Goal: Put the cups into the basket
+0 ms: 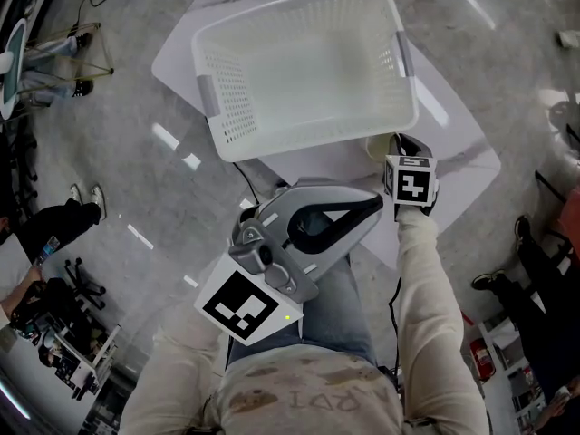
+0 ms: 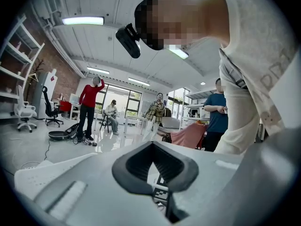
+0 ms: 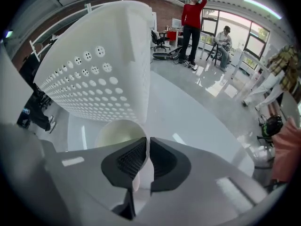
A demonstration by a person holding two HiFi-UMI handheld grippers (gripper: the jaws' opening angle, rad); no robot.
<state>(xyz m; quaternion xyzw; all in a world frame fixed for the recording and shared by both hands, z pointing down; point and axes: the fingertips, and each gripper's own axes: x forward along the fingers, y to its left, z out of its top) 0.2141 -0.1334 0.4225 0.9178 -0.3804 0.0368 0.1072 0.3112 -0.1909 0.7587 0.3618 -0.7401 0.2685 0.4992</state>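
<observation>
Head view: the white basket (image 1: 237, 107) stands empty on the desk (image 1: 464, 148). A pale cup (image 1: 378, 148) sits just outside its near corner, at the right hand-held gripper (image 1: 393, 152). The left hand-held gripper (image 1: 373, 208) hangs near the person's chest.

Left gripper view: its tips meet, clenched on nothing.

Right gripper view: the jaws pinch the cup's wall, beside the basket.

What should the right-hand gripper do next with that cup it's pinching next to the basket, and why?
Probably lift the cup up and over the basket's near wall. The right gripper is shut on the cup's wall, but the cup is outside the basket, low beside its corner, so the perforated wall stands between them. Nothing shows inside the basket.
</observation>
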